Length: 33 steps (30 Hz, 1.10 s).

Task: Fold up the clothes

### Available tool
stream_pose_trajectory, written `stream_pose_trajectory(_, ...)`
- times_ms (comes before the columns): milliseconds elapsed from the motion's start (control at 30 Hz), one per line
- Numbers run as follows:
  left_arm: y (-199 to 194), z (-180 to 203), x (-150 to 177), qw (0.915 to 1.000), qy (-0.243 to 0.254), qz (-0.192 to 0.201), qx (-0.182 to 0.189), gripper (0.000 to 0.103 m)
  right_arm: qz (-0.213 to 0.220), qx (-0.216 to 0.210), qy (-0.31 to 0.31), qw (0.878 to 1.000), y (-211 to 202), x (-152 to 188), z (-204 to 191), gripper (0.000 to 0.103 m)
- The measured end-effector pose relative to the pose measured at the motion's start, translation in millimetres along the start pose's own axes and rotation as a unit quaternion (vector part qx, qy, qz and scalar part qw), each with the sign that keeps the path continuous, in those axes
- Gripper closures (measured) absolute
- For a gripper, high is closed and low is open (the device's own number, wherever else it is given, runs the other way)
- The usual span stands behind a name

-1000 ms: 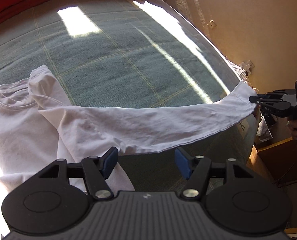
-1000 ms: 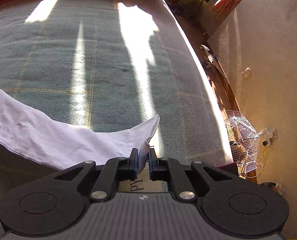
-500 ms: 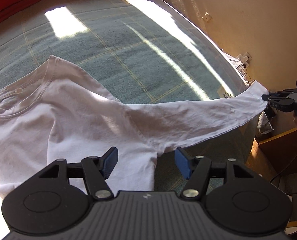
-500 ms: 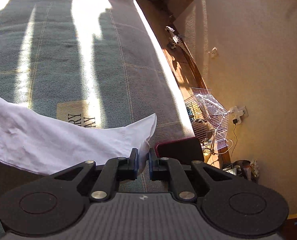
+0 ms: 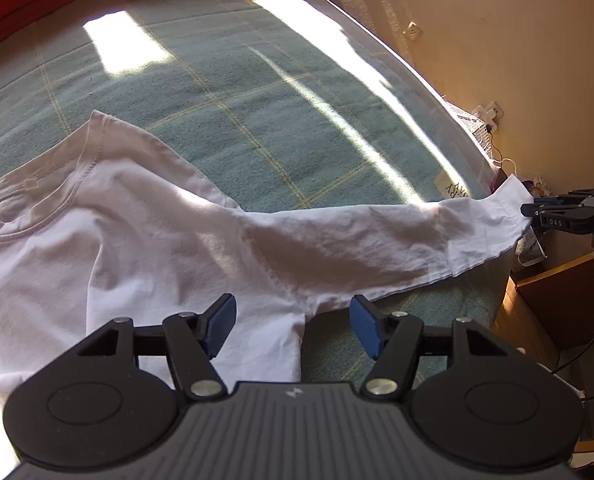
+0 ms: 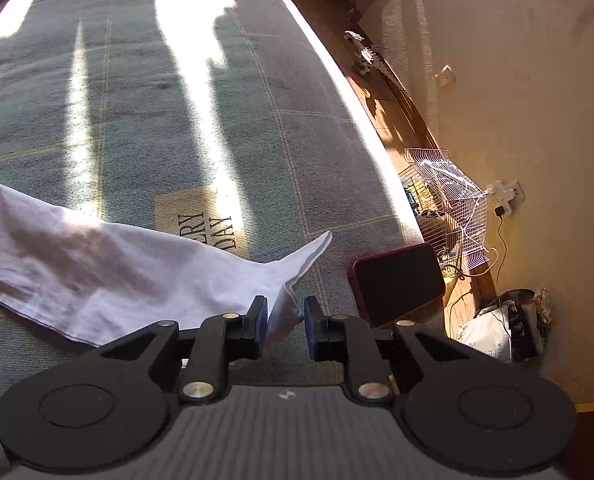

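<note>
Left wrist view: the left tool point(image 5: 292, 326) tips down over the white shirt point(image 5: 145, 232) on the bed point(image 5: 257, 92), open and empty.

Right wrist view: the right tool point(image 6: 284, 326) tips down too. It is opening, with the sleeve end point(image 6: 283, 312) loose between its fingers.

White long-sleeve shirt point(image 5: 145, 236) lies flat on bed, neckline at left, w/ one sleeve point(image 5: 377, 240) stretched straight out right; wrinkled cuff point(image 6: 293, 276) at bed's edge.
</note>
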<state>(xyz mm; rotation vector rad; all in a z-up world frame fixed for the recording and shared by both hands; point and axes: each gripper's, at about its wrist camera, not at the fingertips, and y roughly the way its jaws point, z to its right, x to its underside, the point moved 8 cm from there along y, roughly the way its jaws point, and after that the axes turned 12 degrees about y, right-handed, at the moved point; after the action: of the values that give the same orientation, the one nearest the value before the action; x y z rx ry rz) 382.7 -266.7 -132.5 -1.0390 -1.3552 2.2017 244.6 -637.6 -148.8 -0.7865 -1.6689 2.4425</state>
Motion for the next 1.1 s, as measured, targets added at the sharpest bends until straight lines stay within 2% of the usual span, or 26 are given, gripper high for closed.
stream_pose_trajectory(200, 1, -2, -1, 1.0, -0.001, -0.001, 0.0, 0.04, 0.018, -0.024, 0.017, 0.999, -14, -4, -9, 0.079)
stream_pose_trajectory(333, 4, -2, 0, 1.0, 0.002, -0.004, -0.004, 0.04, 0.023, -0.114, 0.03, 0.993, -18, -18, -41, 0.079)
stream_pose_trajectory(467, 8, -5, 3, 0.9998, 0.0, -0.014, -0.017, 0.04, 0.018, -0.204, 0.021, 0.979, -14, -29, -90, 0.08)
stream_pose_trajectory(567, 11, -10, 8, 0.9995, -0.005, -0.021, -0.025, 0.04, 0.02, -0.25, -0.004, 0.968, -13, -33, -125, 0.08)
stream_pose_trajectory(700, 13, -15, 12, 0.9991, -0.017, -0.025, -0.029, 0.04, 0.014, -0.309, -0.029, 0.951, -10, -40, -169, 0.087)
stream_pose_trajectory(933, 15, -20, 13, 0.9986, -0.024, -0.029, -0.037, 0.04, -0.004, -0.375, -0.072, 0.924, -8, -48, -231, 0.087)
stream_pose_trajectory(1100, 13, -25, 11, 0.9986, -0.03, -0.02, -0.039, 0.04, -0.019, -0.41, -0.108, 0.905, -15, -44, -258, 0.087)
